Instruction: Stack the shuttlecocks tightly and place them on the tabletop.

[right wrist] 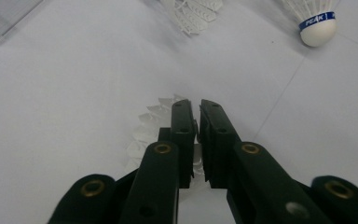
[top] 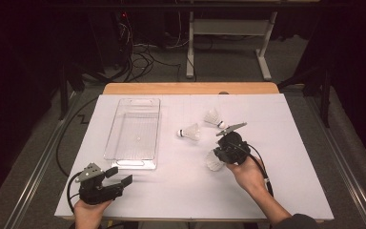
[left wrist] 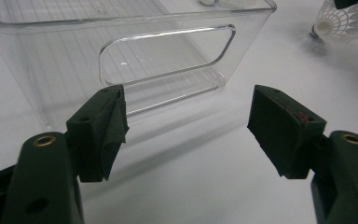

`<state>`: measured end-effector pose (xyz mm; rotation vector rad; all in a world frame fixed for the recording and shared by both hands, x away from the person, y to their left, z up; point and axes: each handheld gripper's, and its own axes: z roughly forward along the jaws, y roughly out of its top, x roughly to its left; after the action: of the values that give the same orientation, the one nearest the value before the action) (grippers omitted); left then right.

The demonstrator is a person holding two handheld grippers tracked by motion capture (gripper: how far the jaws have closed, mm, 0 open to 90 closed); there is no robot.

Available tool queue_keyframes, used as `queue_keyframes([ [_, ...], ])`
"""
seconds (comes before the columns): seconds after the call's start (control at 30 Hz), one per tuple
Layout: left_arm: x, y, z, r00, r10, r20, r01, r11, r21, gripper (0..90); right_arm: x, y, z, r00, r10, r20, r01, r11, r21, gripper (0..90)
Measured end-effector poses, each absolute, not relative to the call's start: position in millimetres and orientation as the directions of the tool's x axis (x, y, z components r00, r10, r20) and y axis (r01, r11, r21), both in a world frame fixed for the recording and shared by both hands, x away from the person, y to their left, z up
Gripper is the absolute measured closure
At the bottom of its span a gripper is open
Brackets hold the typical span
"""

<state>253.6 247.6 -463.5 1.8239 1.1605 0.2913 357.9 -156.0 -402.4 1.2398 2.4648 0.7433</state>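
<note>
Right gripper (top: 222, 153), black and two-jawed, stands toward the right of the middle of the white worktop (top: 290, 157) with its jaws nearly together, clamped on the skirt of a white feathered shuttlecock (top: 214, 161). In the right gripper view the feather tips (right wrist: 147, 128) fan out to the left of the pinched jaws, and bare white surface lies open all around them.

Two more white shuttlecocks lie just beyond: one on its side near the centre of the worktop (top: 189, 132), the other, with a blue band round its cork, a little nearer the far edge (top: 214, 118). Both are apart from the held one.

Left of centre sits a clear plastic rectangular bin (top: 134, 133), its long sides running from the near half toward the far edge; it holds nothing.

At the near left corner the left gripper (top: 119, 175) rests with jaws wide apart and nothing between them, facing the bin's near end wall with its handle cut-out (left wrist: 168, 53). A stretch of bare worktop separates them.
</note>
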Motion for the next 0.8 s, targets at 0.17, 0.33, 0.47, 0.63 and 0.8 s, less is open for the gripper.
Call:
queue_keyframes([
  [0.17,253.7,247.3,-463.7,0.526,0.81,-0.261,0.592,-0.128,0.796,29.7,359.1,-161.0,-398.9,-0.582,0.813,-0.017,0.666,0.488,0.564,88.3],
  [0.33,253.5,247.4,-463.7,0.522,0.814,-0.255,0.59,-0.129,0.797,30.0,358.3,-163.1,-395.1,-0.586,0.81,-0.02,0.66,0.491,0.569,89.2],
  [0.47,253.6,247.2,-463.7,0.525,0.812,-0.254,0.59,-0.132,0.797,30.0,358.3,-162.7,-394.4,-0.588,0.809,-0.011,0.655,0.484,0.581,89.2],
  [0.63,253.9,247.1,-463.7,0.526,0.812,-0.253,0.589,-0.133,0.797,30.1,361.0,-160.6,-394.3,-0.595,0.804,-0.001,0.644,0.477,0.598,89.2],
  [0.8,254.1,246.8,-463.9,0.523,0.816,-0.247,0.59,-0.137,0.796,30.4,364.8,-155.3,-394.7,-0.599,0.801,0.01,0.636,0.468,0.614,89.2],
])
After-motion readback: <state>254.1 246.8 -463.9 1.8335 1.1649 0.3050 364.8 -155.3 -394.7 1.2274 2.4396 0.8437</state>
